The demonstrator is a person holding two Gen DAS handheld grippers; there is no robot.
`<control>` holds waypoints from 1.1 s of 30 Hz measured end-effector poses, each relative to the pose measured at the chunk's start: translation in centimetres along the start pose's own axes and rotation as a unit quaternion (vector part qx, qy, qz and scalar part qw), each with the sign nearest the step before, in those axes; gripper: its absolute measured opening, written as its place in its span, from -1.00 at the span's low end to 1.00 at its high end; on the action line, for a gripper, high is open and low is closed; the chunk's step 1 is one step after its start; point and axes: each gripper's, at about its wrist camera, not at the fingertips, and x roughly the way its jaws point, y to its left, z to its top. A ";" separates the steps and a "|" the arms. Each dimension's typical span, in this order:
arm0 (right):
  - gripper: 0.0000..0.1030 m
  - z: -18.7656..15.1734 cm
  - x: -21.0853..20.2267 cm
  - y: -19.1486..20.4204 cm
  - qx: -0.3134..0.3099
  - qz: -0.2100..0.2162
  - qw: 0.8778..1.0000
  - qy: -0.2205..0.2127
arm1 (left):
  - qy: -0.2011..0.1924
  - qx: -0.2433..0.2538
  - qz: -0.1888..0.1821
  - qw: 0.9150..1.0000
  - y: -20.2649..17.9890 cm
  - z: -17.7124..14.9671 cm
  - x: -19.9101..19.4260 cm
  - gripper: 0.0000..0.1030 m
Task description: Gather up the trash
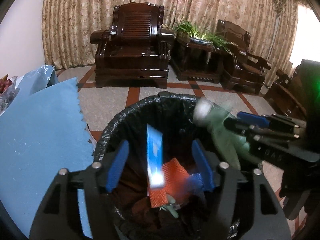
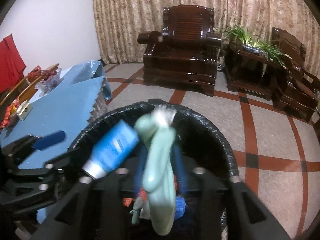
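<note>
both grippers hang over the black-lined trash bin. left gripper stands spread, its pads clear of the blurred blue tube between them, above the orange netting lying inside the bin. further right, the right gripper is spread too, with a blurred pale green bag between its fingers; i cannot tell whether they touch it. blue table stands left of the bin.

The bin sits below both sets of jaws; a tube between the left jaws, a wrapper between the right.
</note>
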 end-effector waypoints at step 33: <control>0.89 1.4 -9.1 5.4 -0.010 0.036 0.999 -0.038 | -0.050 -0.061 0.118 0.990 4.8 -0.8 -14.0 0.90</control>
